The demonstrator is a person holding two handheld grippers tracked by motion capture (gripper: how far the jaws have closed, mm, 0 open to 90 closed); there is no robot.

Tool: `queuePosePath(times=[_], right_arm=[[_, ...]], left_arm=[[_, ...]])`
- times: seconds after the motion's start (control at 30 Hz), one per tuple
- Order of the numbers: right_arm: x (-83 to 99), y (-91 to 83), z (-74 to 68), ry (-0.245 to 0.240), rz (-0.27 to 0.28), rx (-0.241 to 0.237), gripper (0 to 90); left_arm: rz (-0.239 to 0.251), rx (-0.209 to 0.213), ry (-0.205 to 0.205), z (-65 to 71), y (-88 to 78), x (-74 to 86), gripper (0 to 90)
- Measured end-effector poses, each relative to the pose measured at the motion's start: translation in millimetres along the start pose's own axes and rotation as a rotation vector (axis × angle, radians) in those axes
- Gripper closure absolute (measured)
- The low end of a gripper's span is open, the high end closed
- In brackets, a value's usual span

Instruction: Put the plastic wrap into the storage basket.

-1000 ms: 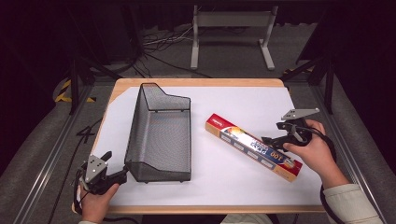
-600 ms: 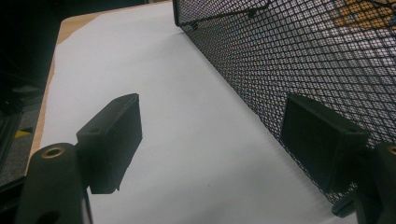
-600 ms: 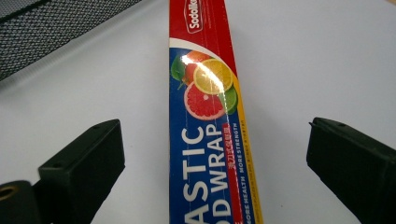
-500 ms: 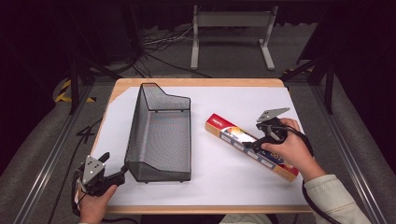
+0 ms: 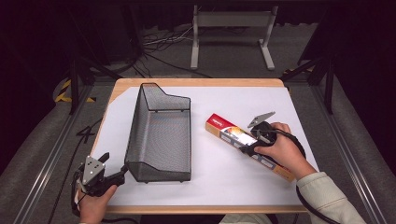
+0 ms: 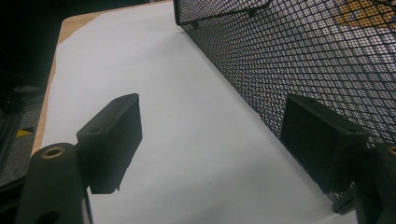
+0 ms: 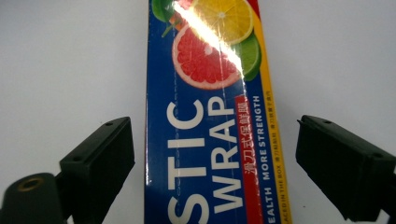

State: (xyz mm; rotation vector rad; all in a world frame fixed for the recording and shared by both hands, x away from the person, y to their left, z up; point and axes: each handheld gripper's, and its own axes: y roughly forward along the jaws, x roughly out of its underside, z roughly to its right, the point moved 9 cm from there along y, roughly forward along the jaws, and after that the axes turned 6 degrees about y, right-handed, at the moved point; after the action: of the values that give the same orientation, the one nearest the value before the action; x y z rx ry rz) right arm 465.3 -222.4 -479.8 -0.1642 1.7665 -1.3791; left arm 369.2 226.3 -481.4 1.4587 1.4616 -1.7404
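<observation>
Table (image 5: 224,186): wooden top, covered by a white sheet; dark floor with cables and a metal stand beyond the far edge.
Mesh basket (image 5: 161,135): black wire, long and open-topped, on the left half of the sheet, running near-to-far; taller stepped wall at the far end.
Wrap box (image 5: 229,133): long plastic-wrap carton, lying flat on the right half of the sheet, set diagonally, red end toward the basket, other end toward the near right edge. Blue face with citrus slices and white lettering, seen close in the right gripper view (image 7: 210,116).
Right gripper (image 5: 250,147): held in the right hand (image 5: 280,151), over the middle of the box. Jaws spread wide, one on each side of the carton, white sheet visible between each jaw and the box edges; no contact seen.
Left gripper (image 5: 119,175): held in the left hand (image 5: 93,200) at the near left corner of the table, tips just beside the basket's near left corner. Jaws spread wide, nothing held.
Left gripper view: one jaw over bare white sheet, the other against or just in front of the mesh wall (image 6: 299,60); touching or not, cannot tell.
</observation>
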Motion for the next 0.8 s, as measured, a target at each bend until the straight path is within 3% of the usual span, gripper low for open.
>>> queuePosePath(times=[0.13,0.3,0.43,0.73,0.8], right_arm=[[5.3,4.7,-3.0,0.003,-0.061,-0.005,16.8],[9.7,9.0,-4.5,-0.004,-0.115,-0.016,29.3],[12.6,9.6,-1.3,-0.042,-0.148,0.018,38.8],[11.9,8.6,-1.2,-0.025,-0.152,0.012,40.5],[11.3,7.3,-2.2,0.014,-0.144,-0.001,40.6]], left_arm=[[0.001,0.0,-0.003,0.0,-0.1,0.0,21.7],[0.001,0.0,-0.003,0.1,0.1,0.1,21.7],[0.0,0.0,-0.002,0.1,0.4,0.2,21.7],[0.003,0.0,-0.004,-0.9,0.0,0.2,21.7],[0.003,-0.002,-0.008,-1.1,0.2,0.4,21.7]])
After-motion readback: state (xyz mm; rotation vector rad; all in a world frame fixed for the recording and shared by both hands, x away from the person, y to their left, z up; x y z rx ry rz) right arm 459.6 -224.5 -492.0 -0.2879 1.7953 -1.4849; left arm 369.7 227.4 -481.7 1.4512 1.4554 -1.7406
